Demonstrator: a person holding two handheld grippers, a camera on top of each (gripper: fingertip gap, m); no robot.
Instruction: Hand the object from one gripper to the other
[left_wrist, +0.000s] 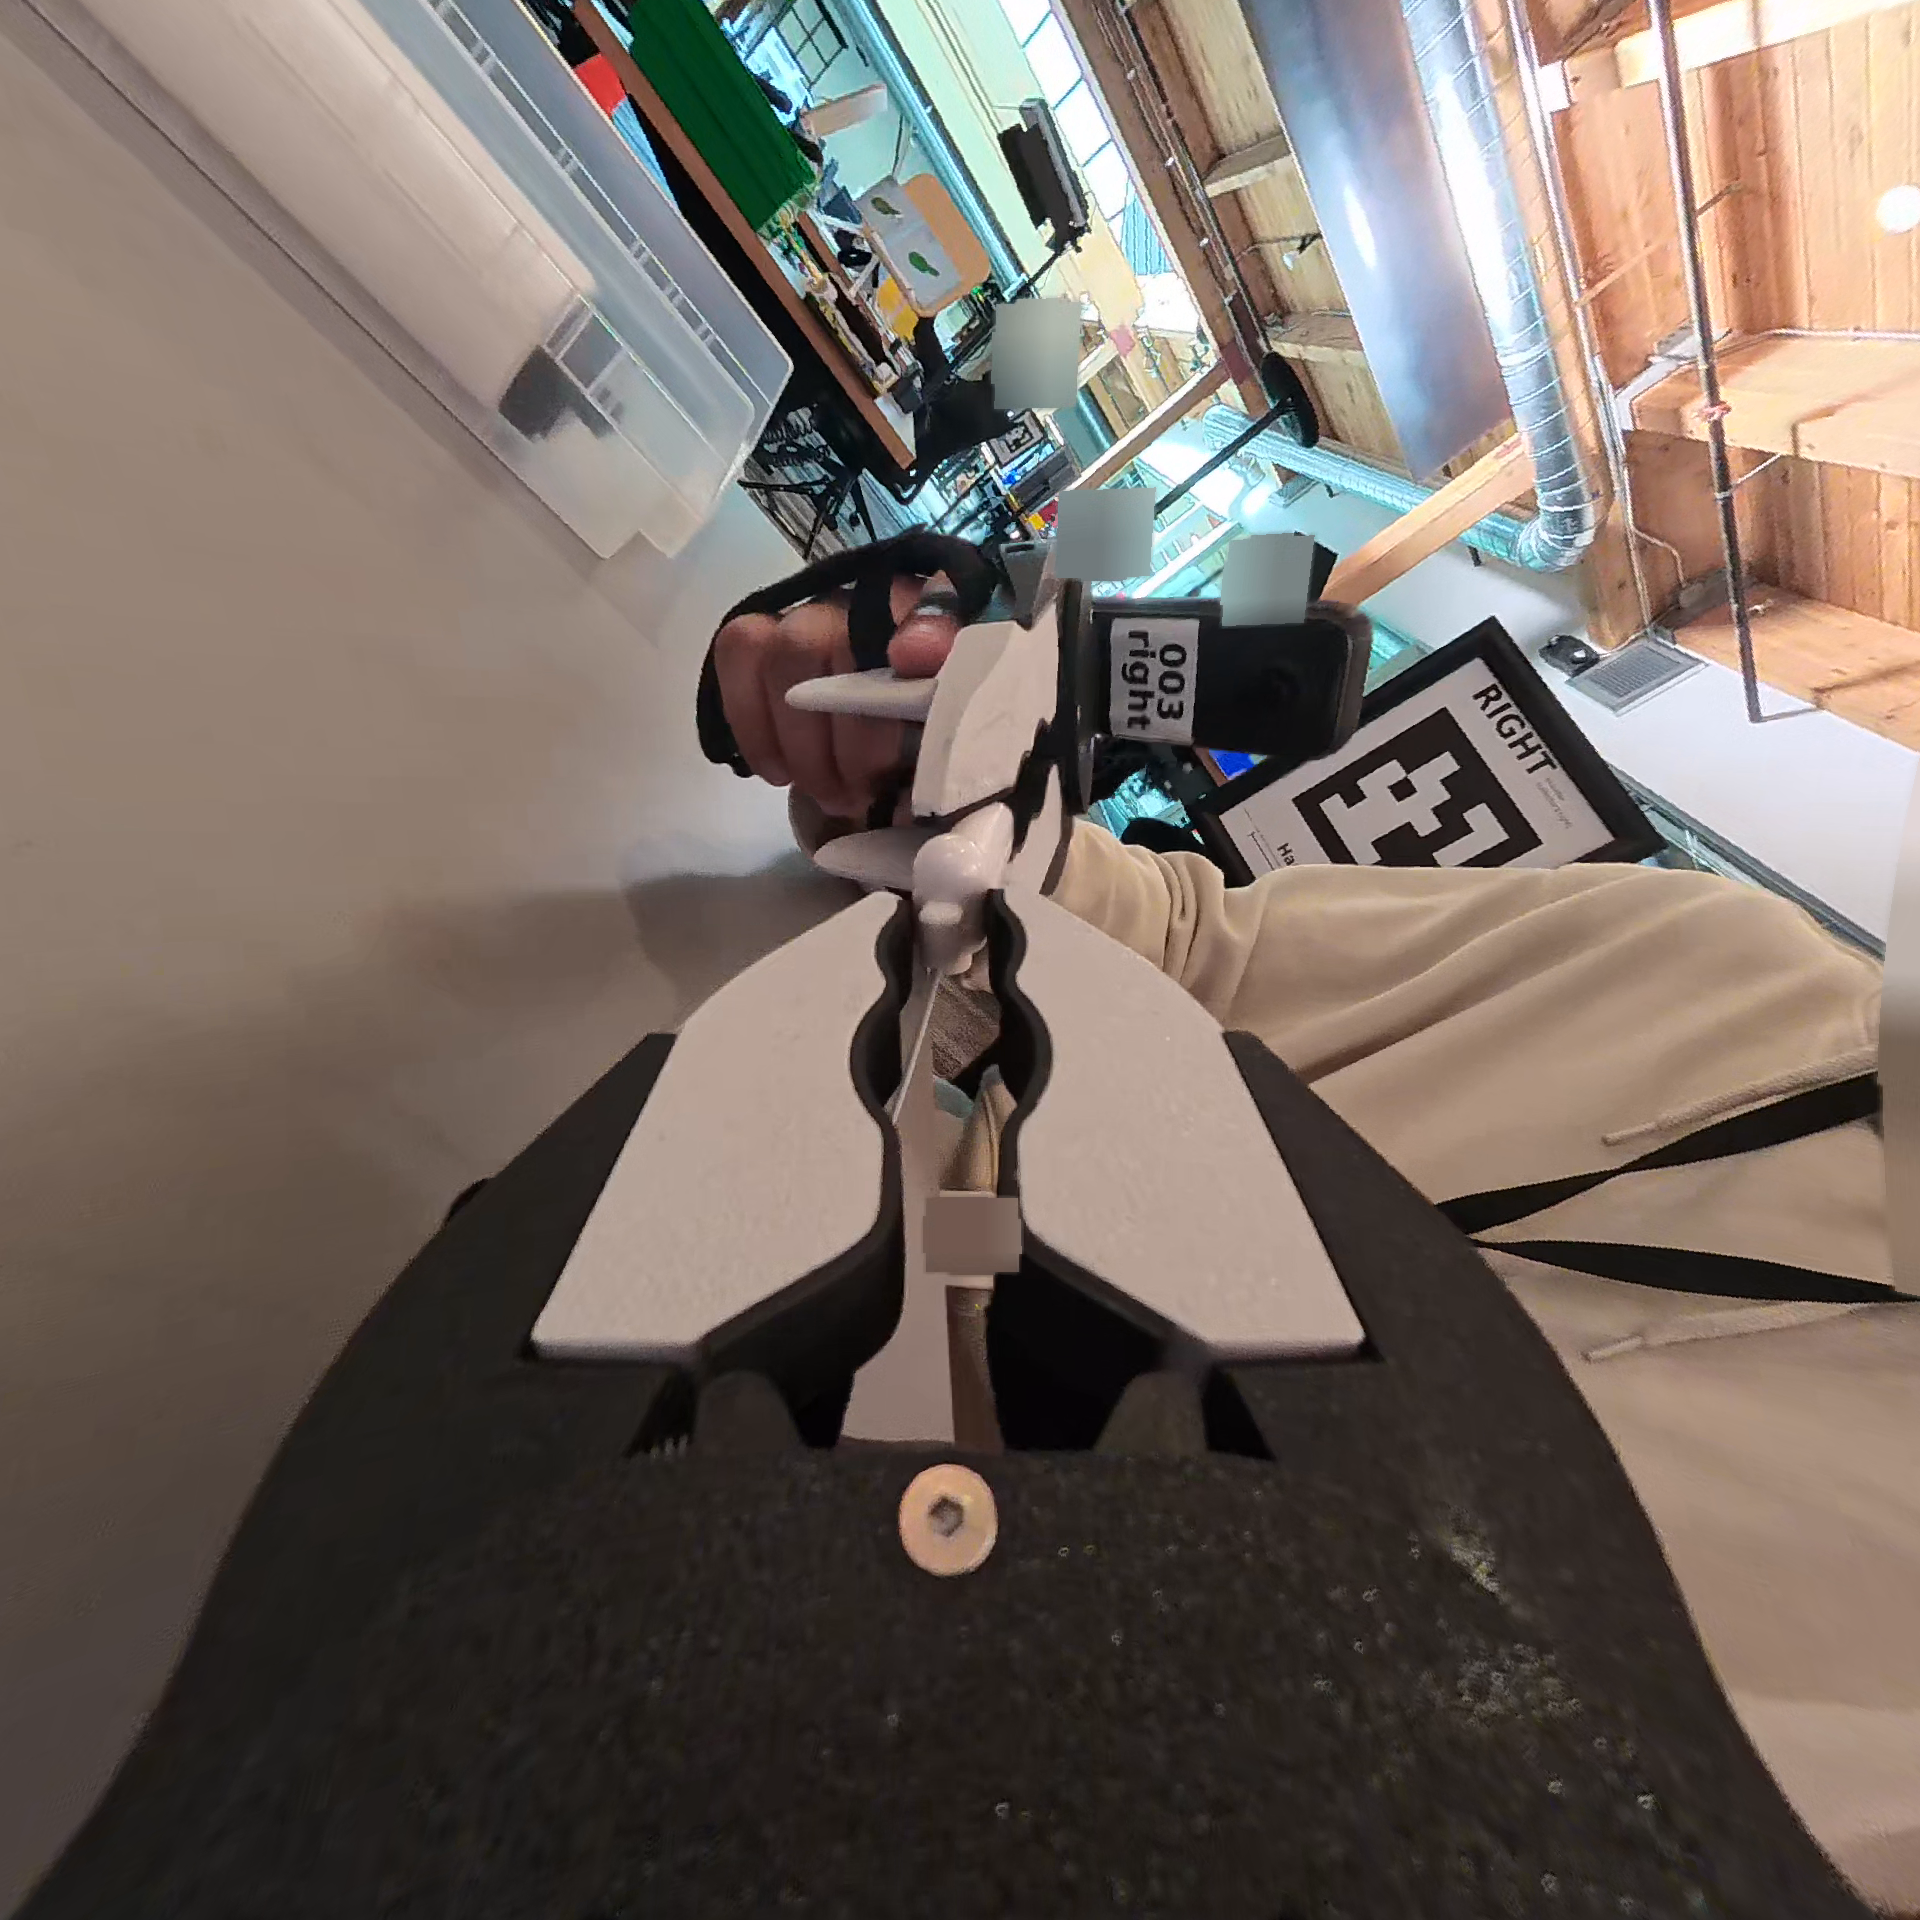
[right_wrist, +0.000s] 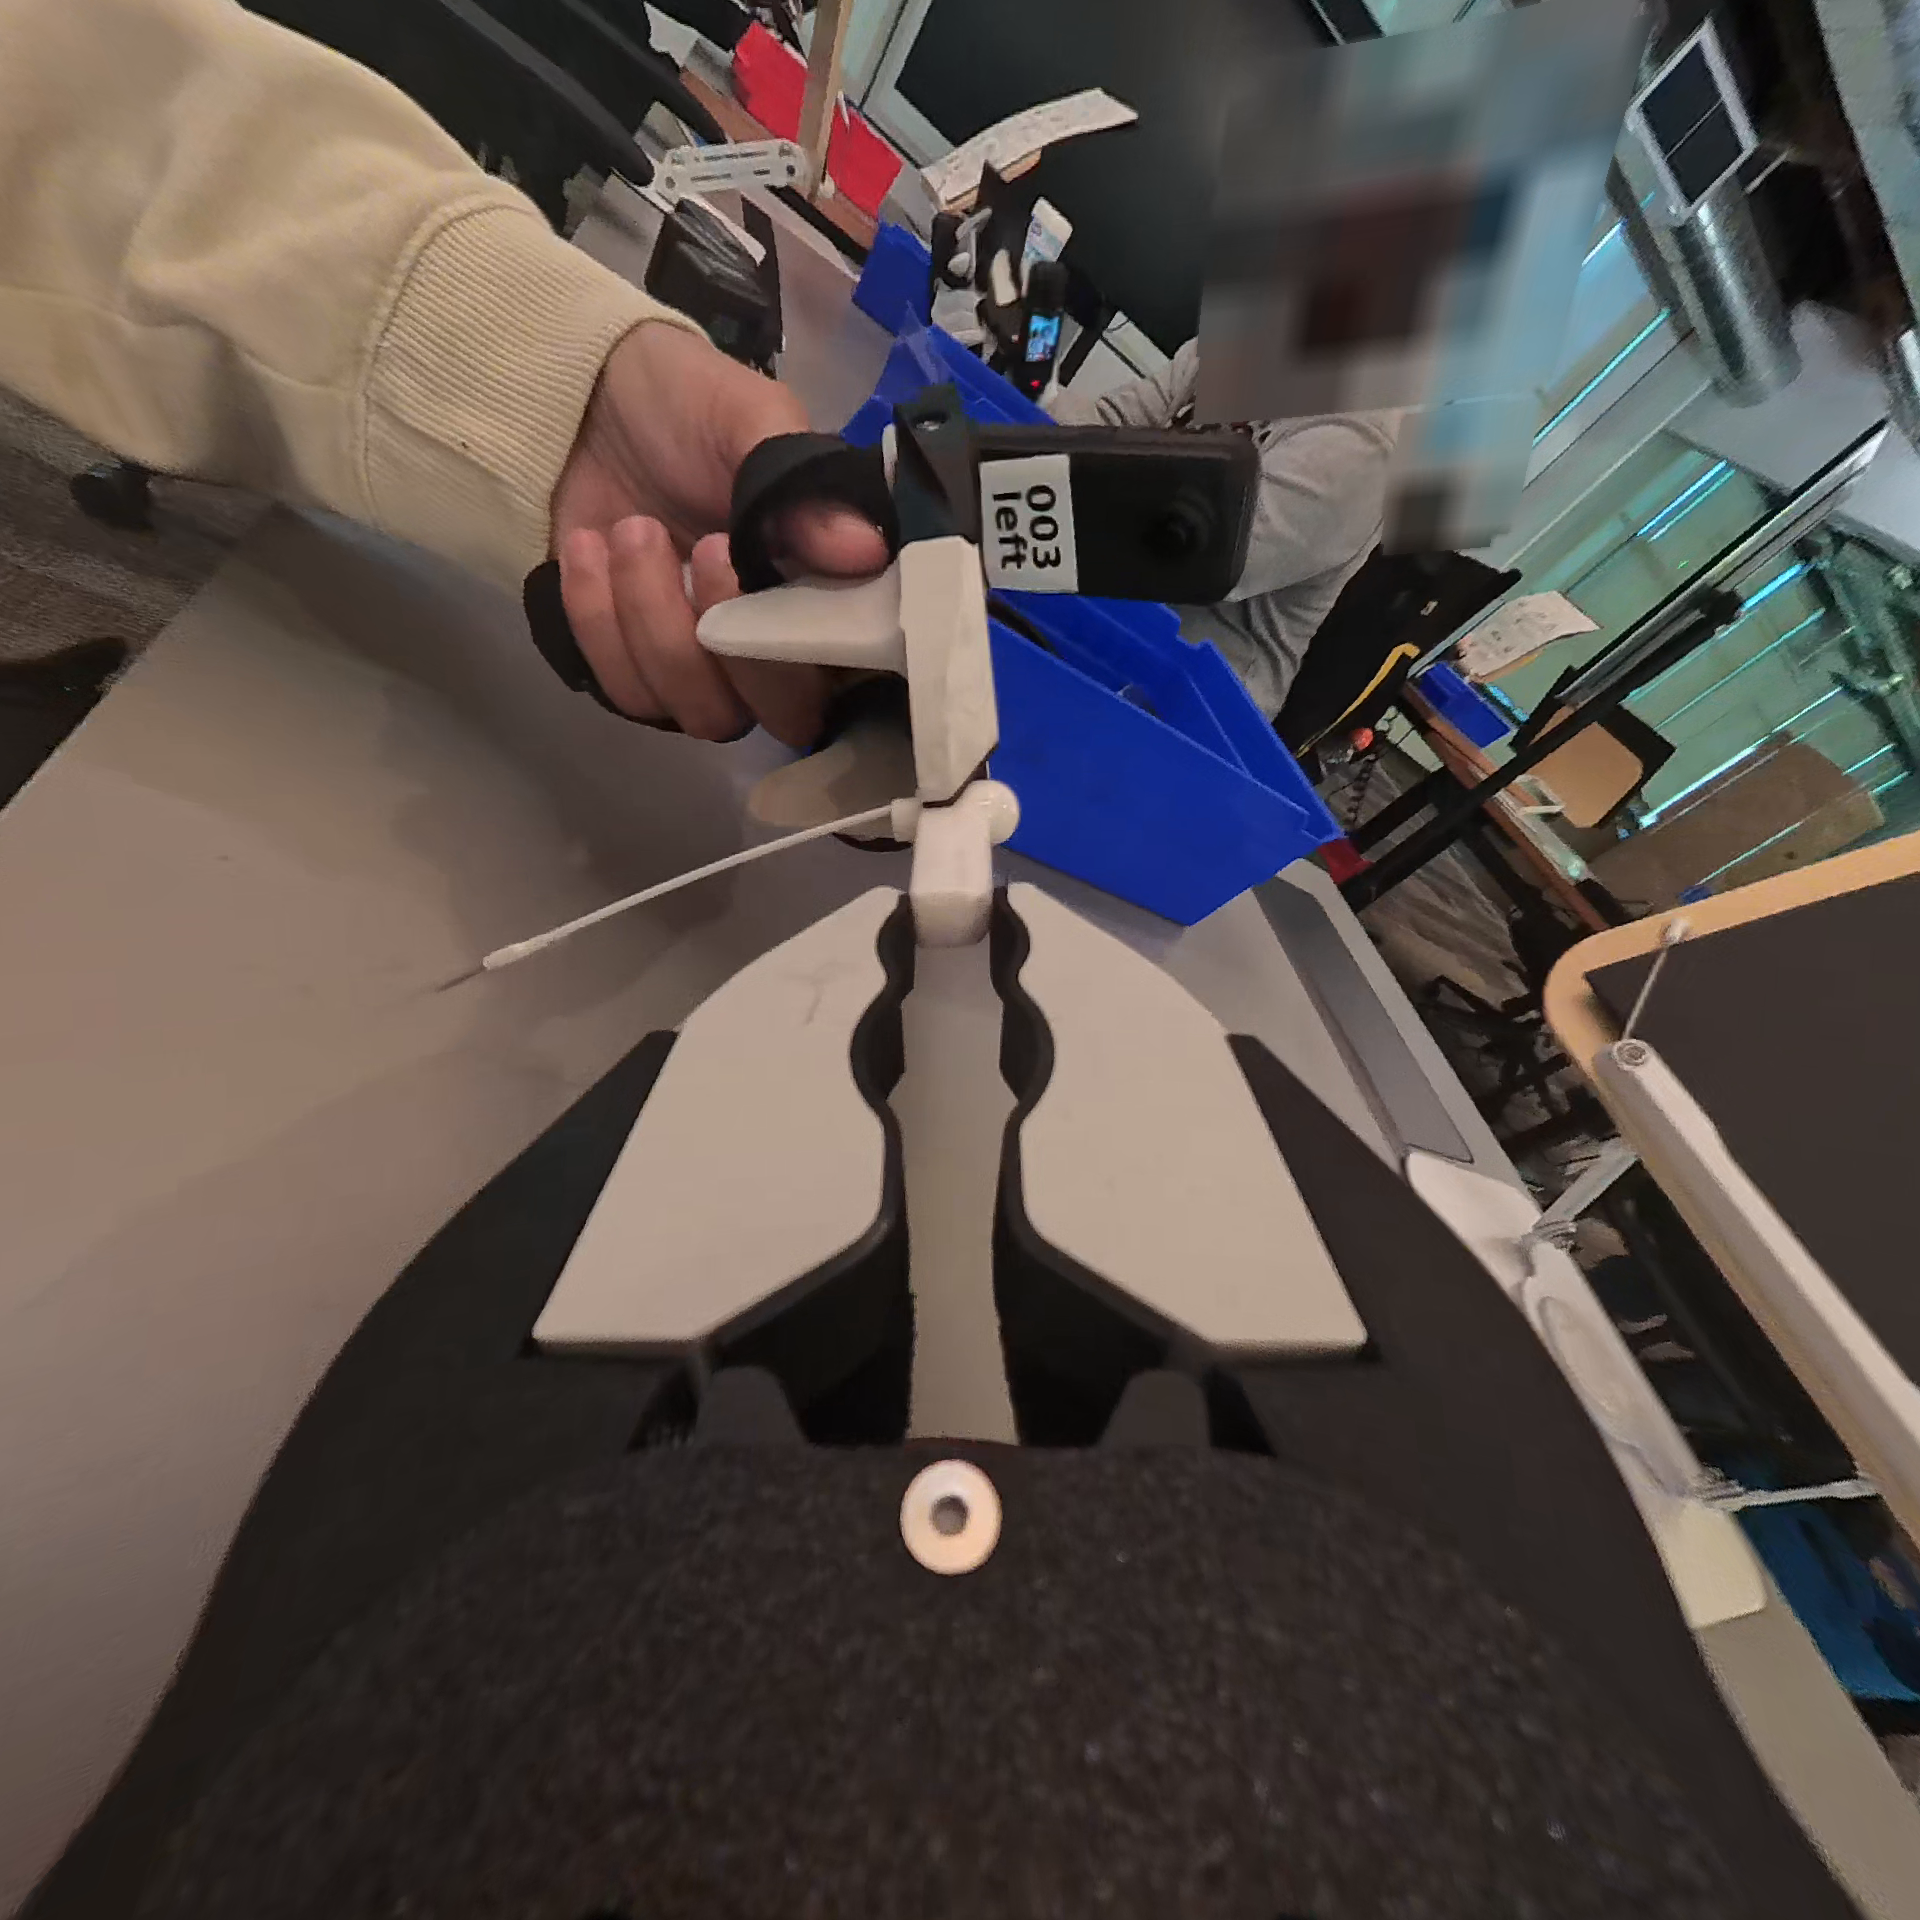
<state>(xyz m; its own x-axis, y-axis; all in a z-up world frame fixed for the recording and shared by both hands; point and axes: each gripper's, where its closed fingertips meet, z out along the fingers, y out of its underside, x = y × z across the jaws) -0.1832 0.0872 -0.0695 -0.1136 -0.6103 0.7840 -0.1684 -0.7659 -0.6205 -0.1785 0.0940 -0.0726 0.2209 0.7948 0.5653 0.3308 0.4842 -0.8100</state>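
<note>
Black housing and two pale fingers fill the foreground of each wrist view. On the left, the left hand-held gripper (left_wrist: 951, 935) has its fingers drawn close around a small white object (left_wrist: 954, 873) with a round cap and a short stub, pinched at the very tips. In the left wrist view a thin white stem runs back from that object between the fingers. Meeting it tip to tip from the far side is the right hand-held gripper (right_wrist: 951, 914), gripped by a hand (left_wrist: 821, 707) in a cream sleeve; its fingers are also closed on the same object (right_wrist: 961, 831). From the right wrist view the stem (right_wrist: 675, 888) sticks out leftward over the grey surface (right_wrist: 260, 935), ending in a small swab-like tip. Behind, a blue bin (right_wrist: 1122, 758) sits on the surface. In the left wrist view a clear plastic box (left_wrist: 582, 343) lies farther off on the surface at upper left.
</note>
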